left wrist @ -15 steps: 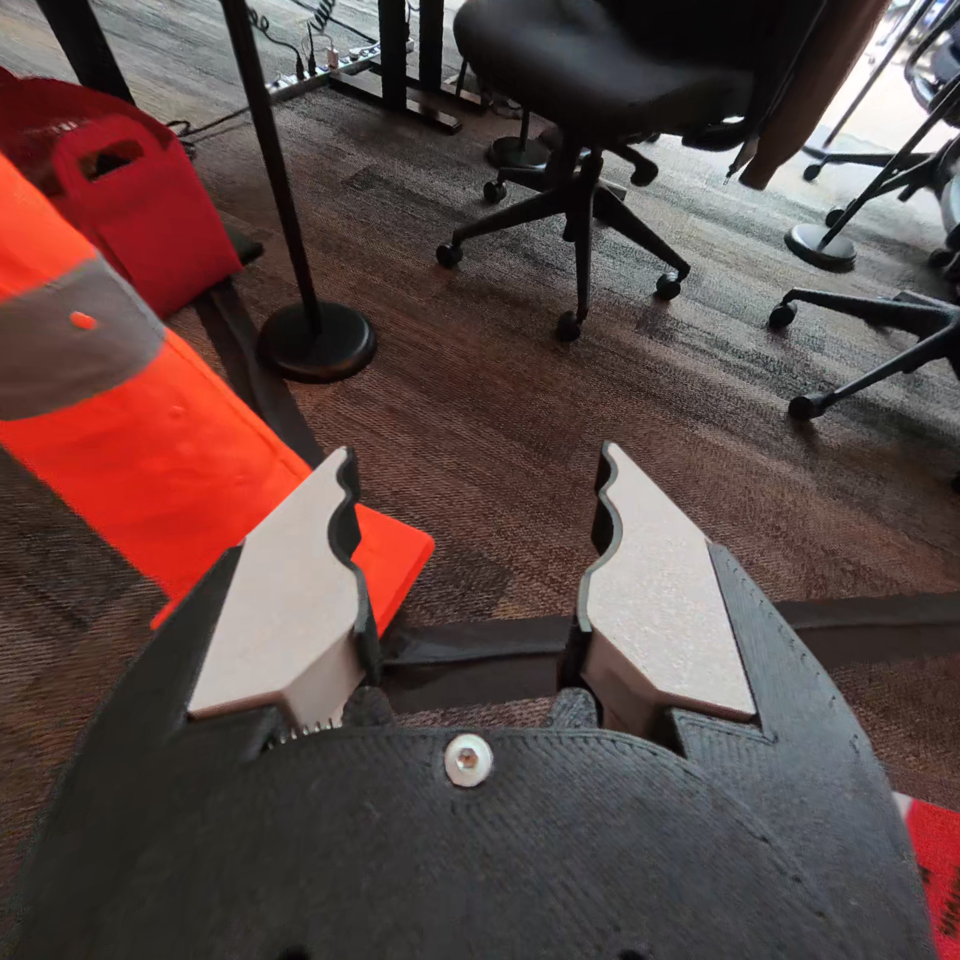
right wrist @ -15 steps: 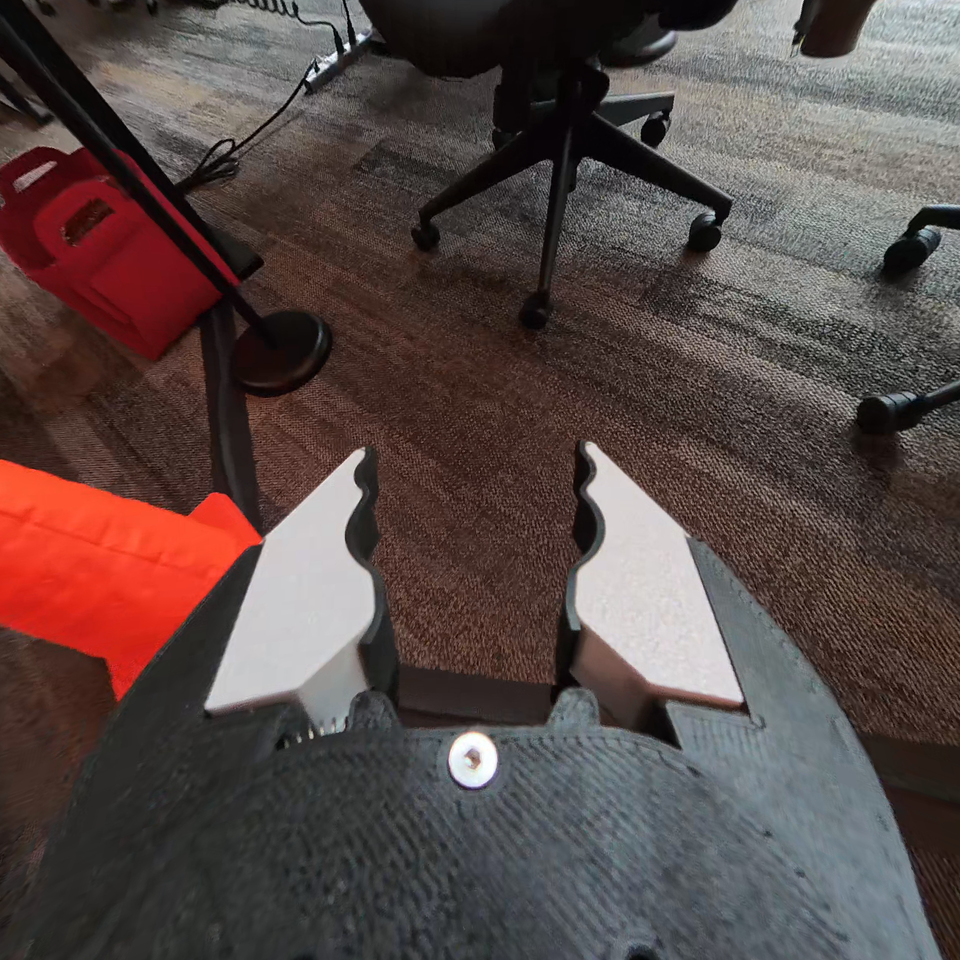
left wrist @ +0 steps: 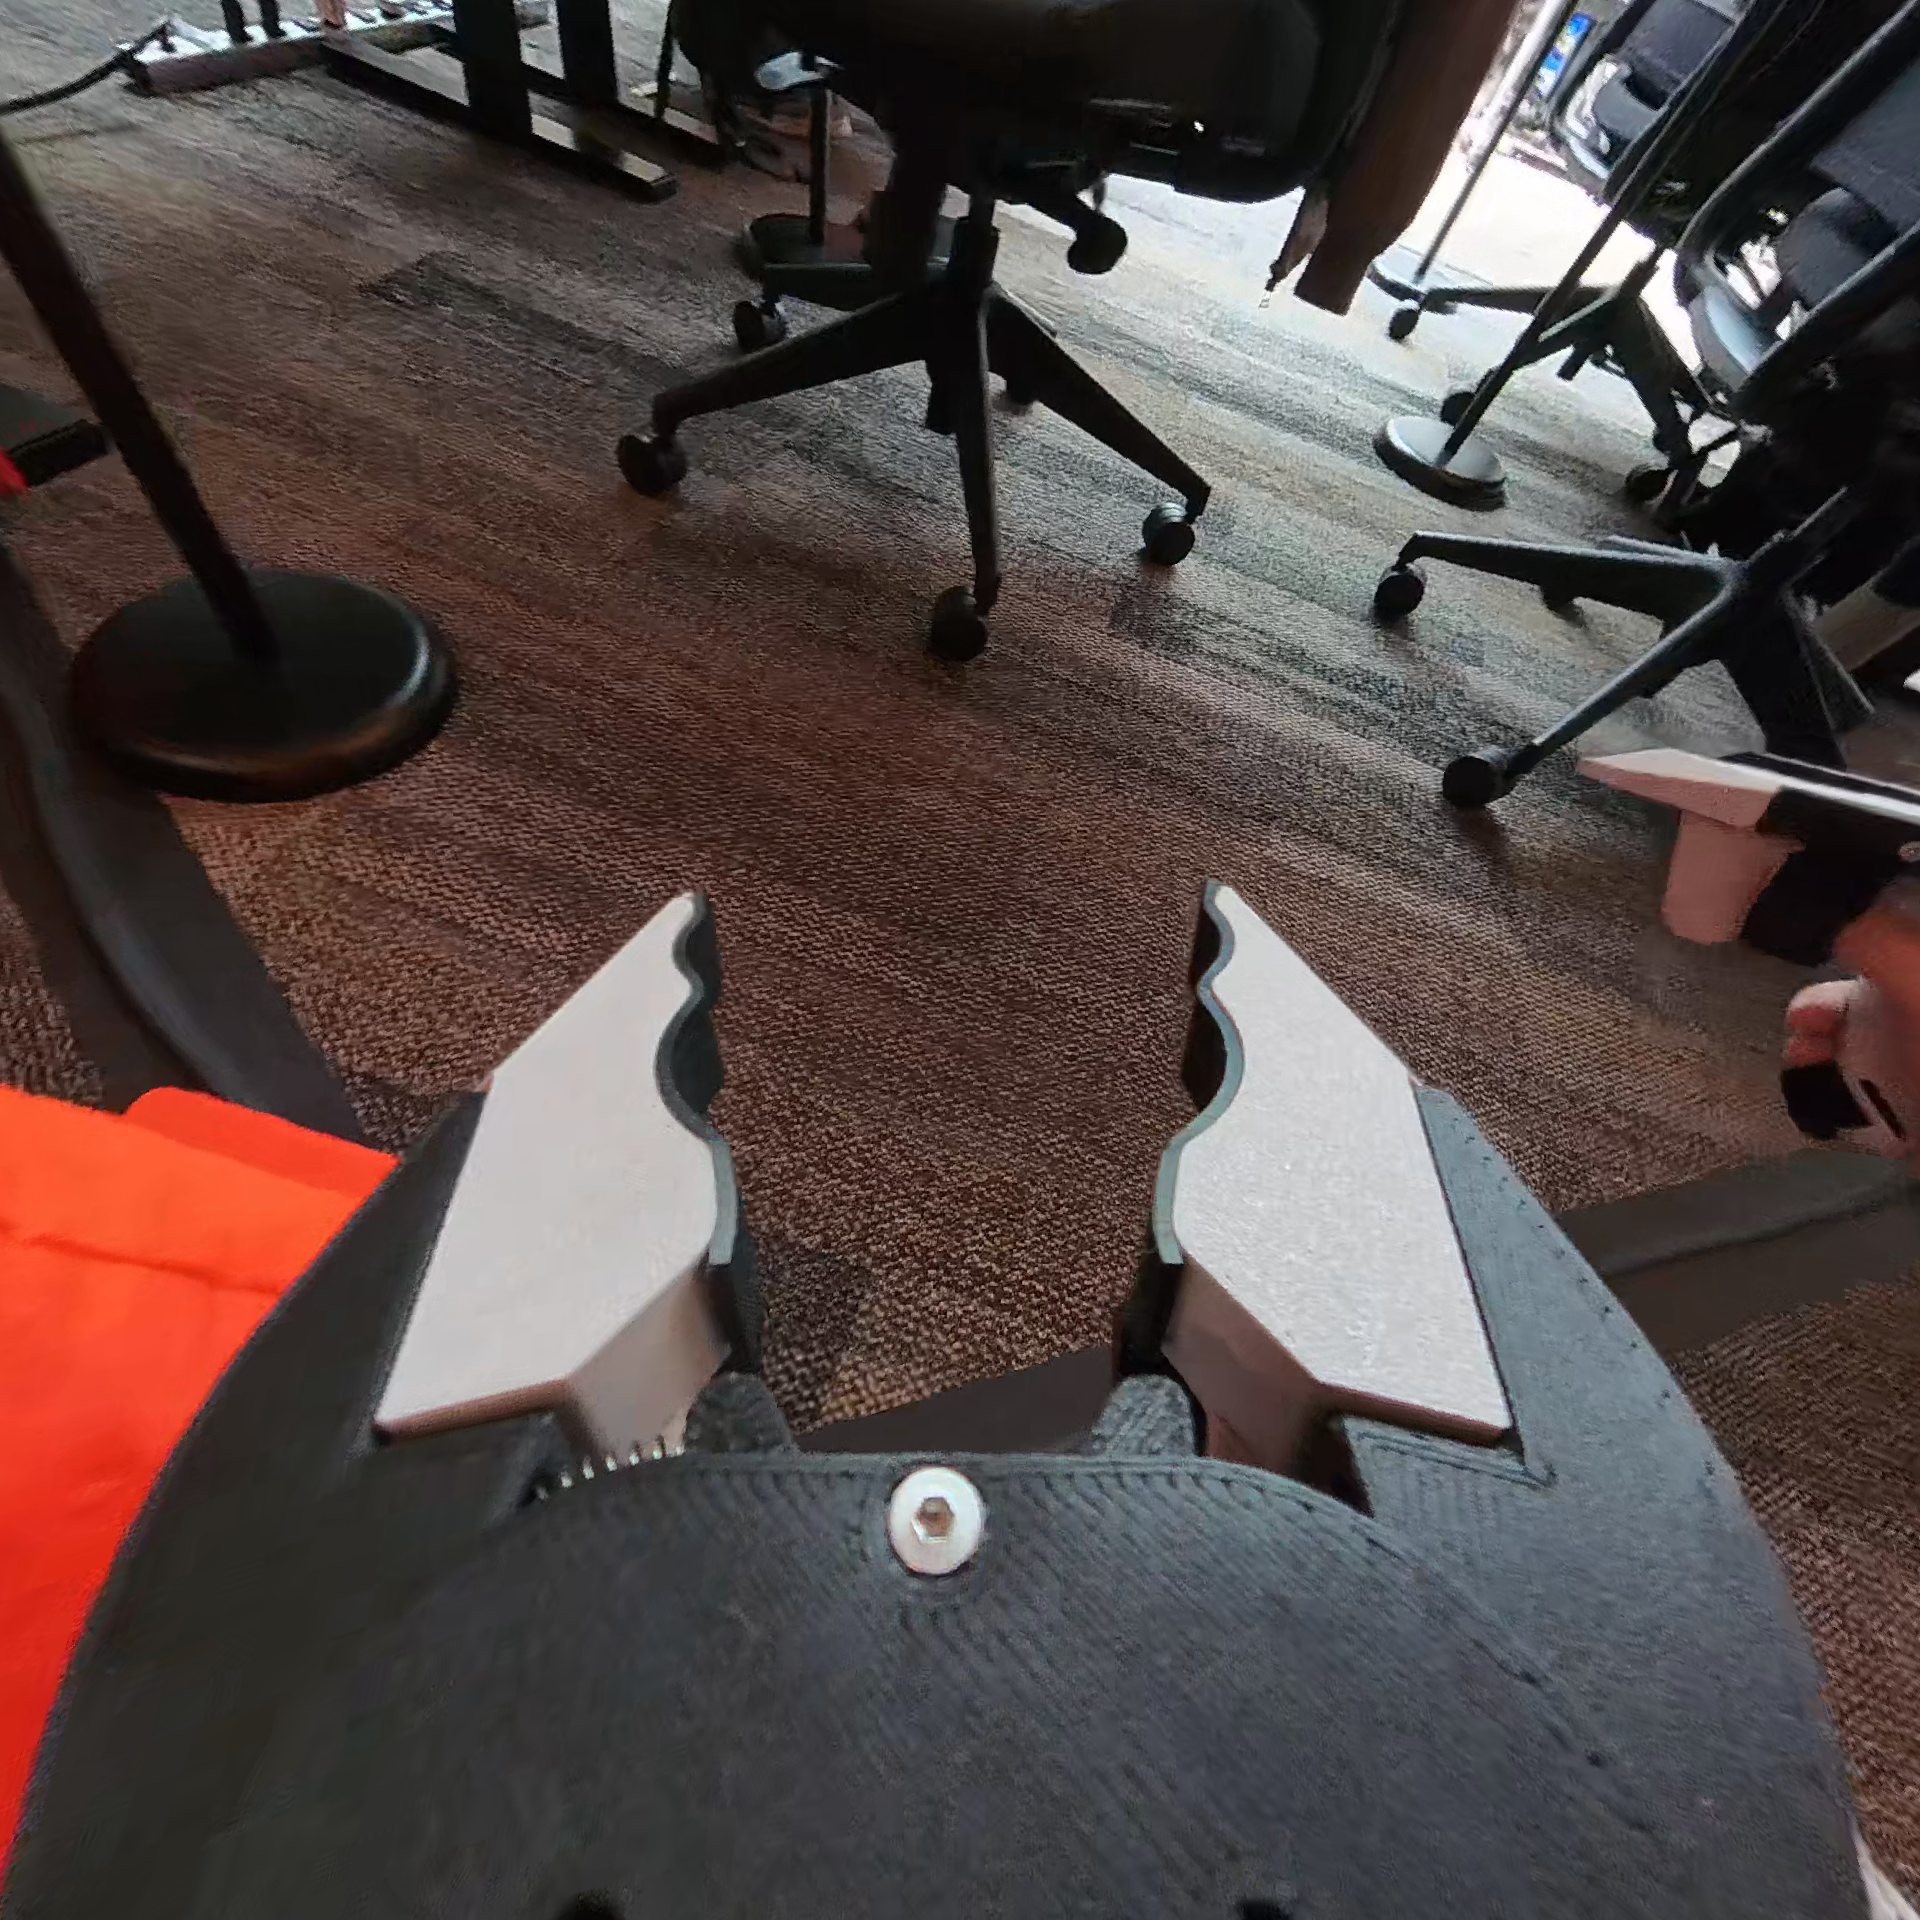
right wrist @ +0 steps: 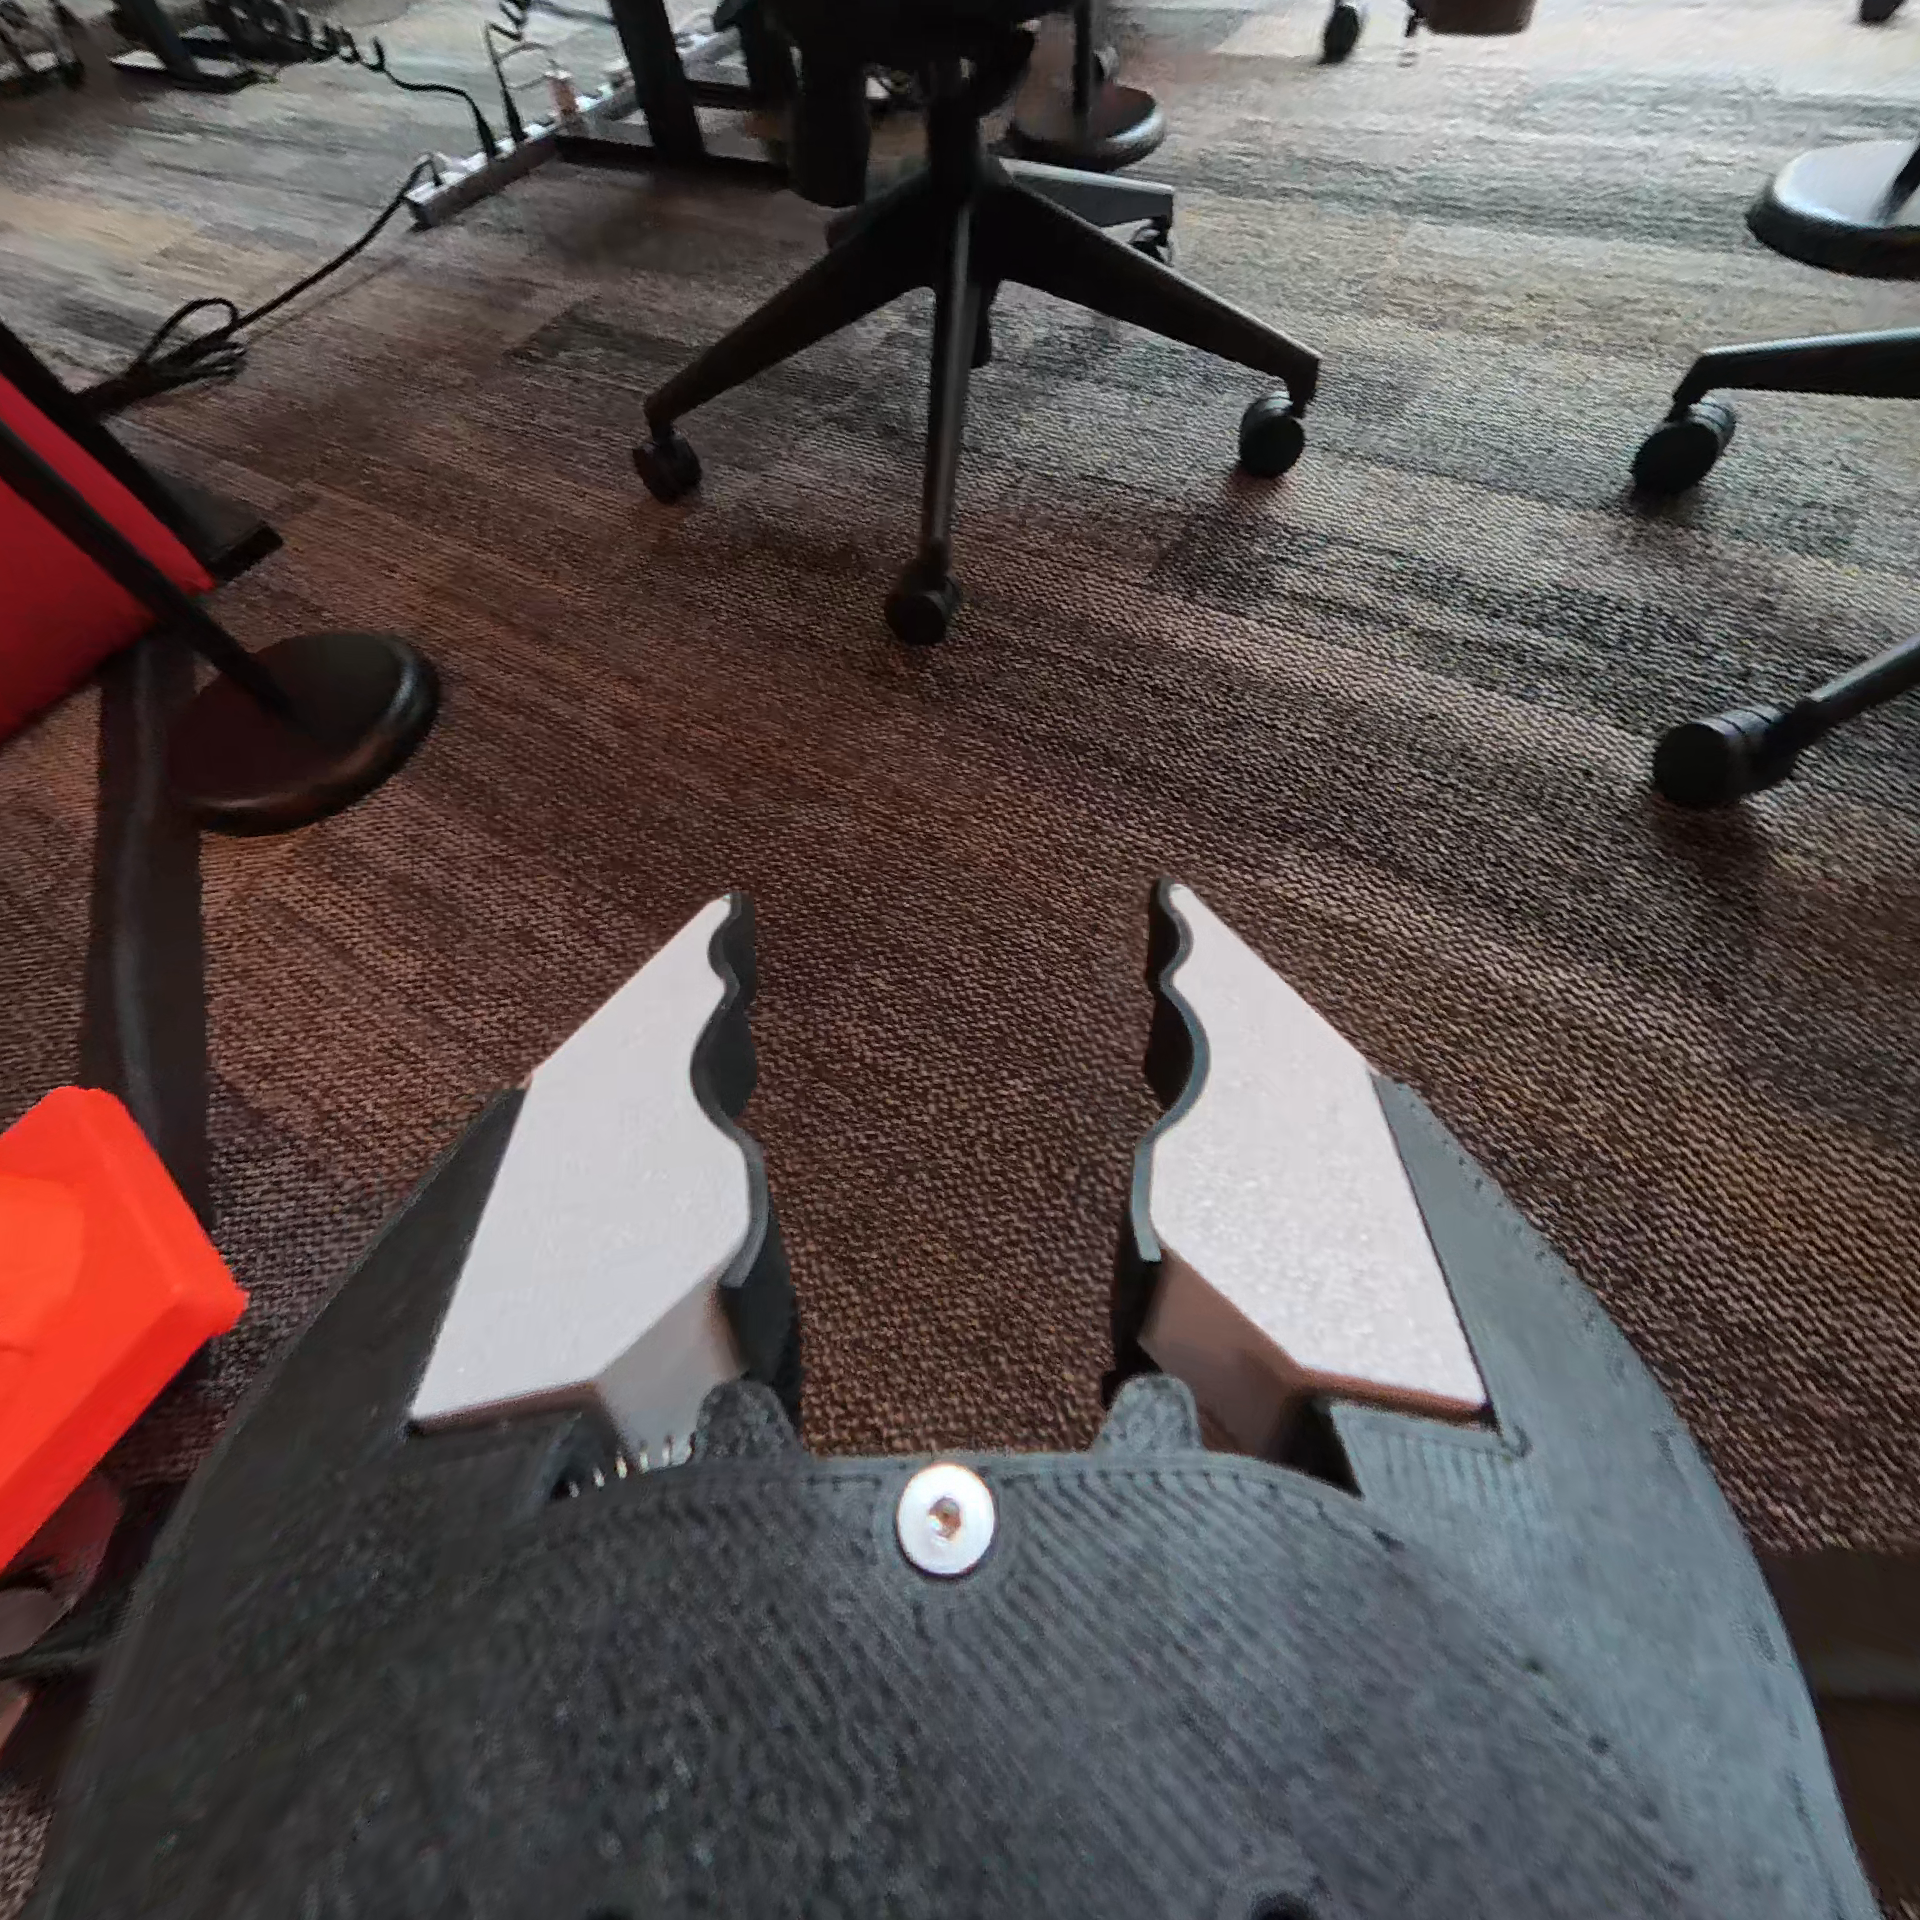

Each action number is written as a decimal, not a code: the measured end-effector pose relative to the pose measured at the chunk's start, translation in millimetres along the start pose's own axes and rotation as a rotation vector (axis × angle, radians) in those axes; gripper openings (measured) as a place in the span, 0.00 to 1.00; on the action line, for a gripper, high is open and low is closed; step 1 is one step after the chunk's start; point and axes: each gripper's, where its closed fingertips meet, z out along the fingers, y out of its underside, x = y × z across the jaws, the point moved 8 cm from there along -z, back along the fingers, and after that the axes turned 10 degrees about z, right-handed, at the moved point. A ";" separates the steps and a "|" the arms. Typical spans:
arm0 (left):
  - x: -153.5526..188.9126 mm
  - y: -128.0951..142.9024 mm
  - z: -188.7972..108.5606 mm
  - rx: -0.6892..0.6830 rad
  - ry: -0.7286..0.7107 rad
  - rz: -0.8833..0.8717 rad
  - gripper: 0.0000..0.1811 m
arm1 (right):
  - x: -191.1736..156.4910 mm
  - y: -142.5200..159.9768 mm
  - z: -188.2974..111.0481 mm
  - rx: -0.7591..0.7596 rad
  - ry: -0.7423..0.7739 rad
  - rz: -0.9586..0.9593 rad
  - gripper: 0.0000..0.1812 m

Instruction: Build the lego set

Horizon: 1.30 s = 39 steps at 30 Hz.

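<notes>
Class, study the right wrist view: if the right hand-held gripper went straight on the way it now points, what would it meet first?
Probably the bare carpet. The right hand-held gripper is open, empty and angled downward; the office chair stands farther on, though depth is hard to judge.

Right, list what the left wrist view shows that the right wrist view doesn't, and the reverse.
Left only: the right gripper at the right edge with a hand under it, a brown garment hanging off the chair, and a second round stand base.

Right only: a power strip with its black cable, and a red bag at the left edge.

Both: each view's own fingers open and empty, brown carpet, a black office chair, a round black stand base, an orange object. No lego in either.
</notes>
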 end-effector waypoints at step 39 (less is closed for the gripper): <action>531.9 -226.6 149.1 -0.082 0.717 0.435 0.50 | 364.3 -156.1 -312.6 0.161 0.667 0.114 0.41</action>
